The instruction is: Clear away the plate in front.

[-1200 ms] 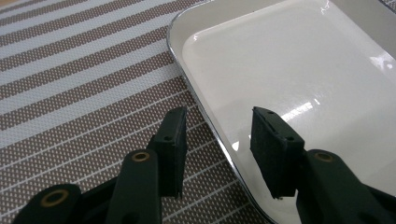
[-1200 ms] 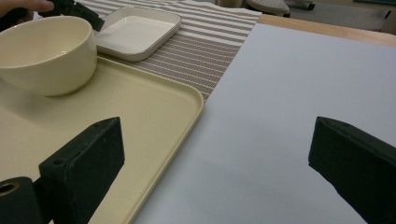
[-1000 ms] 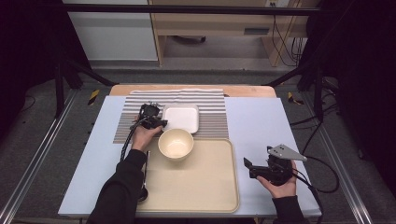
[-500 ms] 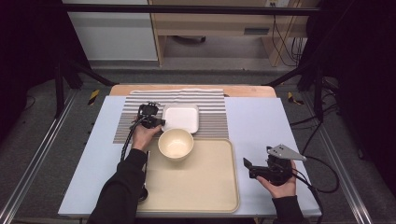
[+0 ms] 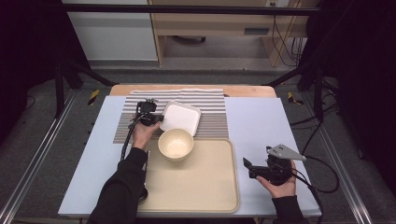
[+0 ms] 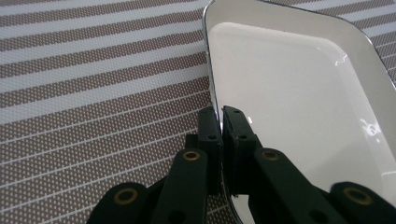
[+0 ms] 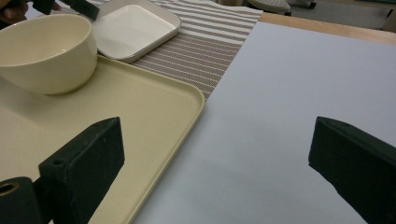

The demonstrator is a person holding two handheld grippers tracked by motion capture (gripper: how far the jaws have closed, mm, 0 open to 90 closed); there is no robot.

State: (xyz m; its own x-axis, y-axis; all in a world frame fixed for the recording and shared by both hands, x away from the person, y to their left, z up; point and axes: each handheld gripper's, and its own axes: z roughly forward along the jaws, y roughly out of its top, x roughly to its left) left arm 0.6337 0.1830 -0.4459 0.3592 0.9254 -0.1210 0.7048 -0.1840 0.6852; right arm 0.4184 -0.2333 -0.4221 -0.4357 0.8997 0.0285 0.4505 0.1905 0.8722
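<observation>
White square ceramic dish (image 6: 299,102) is gripped at its near-left rim by the left claw (image 6: 220,122), whose jaws are pinched narrow onto the edge; the dish lies on the brown striped placemat (image 5: 140,116), stretching away right of the claw, just beyond the cream round bowl (image 5: 176,144) on the beige plastic tray (image 5: 205,182); the right claw (image 5: 248,168) is held wide and empty over the pale blue counter (image 5: 261,121), well apart.

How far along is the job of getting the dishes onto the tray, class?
Done: the bowl sits on the tray, at its far left corner. In hand: the left gripper is shut on the rim of the square plate, which is tilted on the striped mat. Left: likely moving the plate onto the tray. The right gripper is open and idle.
</observation>
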